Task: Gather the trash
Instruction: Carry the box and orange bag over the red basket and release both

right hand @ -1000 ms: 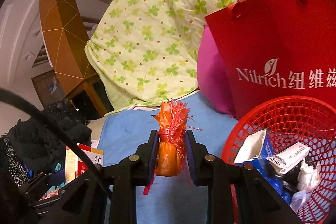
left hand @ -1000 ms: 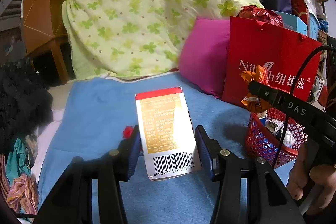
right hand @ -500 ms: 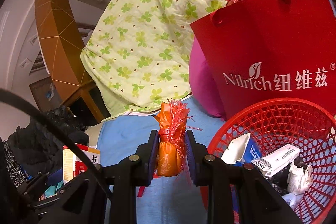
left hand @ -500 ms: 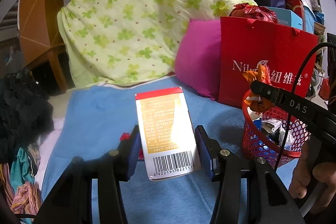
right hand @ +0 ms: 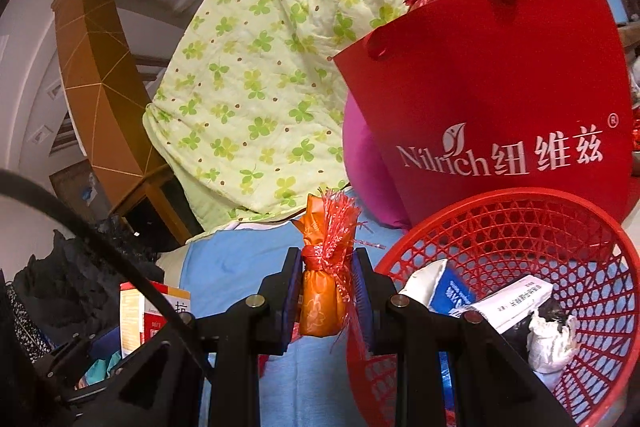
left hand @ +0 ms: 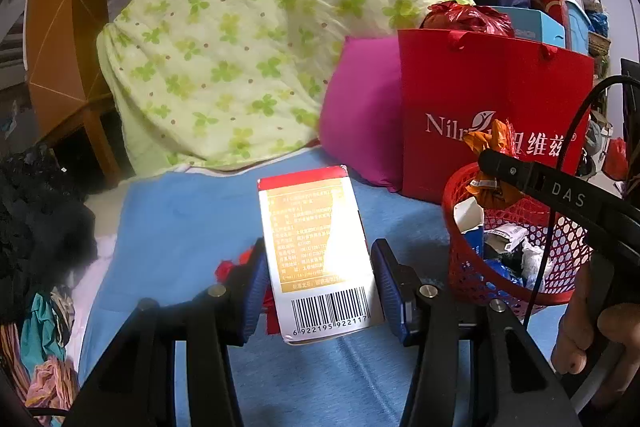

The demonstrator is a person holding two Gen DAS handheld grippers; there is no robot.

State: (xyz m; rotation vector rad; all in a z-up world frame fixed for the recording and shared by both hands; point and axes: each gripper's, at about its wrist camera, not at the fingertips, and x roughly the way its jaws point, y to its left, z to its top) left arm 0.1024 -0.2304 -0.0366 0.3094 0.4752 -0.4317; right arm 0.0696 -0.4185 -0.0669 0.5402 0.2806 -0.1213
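Observation:
My left gripper (left hand: 318, 281) is shut on a white, red and gold carton with a barcode (left hand: 316, 247), held above the blue bed sheet (left hand: 180, 219). My right gripper (right hand: 326, 297) is shut on an orange wrapper with a red frilly tie (right hand: 322, 291), held at the left rim of the red mesh basket (right hand: 500, 203). The basket holds several pieces of paper and box trash. In the left wrist view the basket (left hand: 456, 203) stands at the right, and the right gripper (left hand: 490, 171) holds the orange wrapper (left hand: 492, 143) over its near rim.
A red Nilrich paper bag (left hand: 488, 95) stands behind the basket, with a magenta pillow (left hand: 360, 115) and a green clover quilt (left hand: 256, 39) beside it. Small red scraps (left hand: 224, 269) lie on the sheet under the left gripper. Dark clothes (left hand: 36, 219) pile at the left.
Both grippers have moved to the right toward the basket, each keeping its grip. The basket now looks larger and closer in both views.

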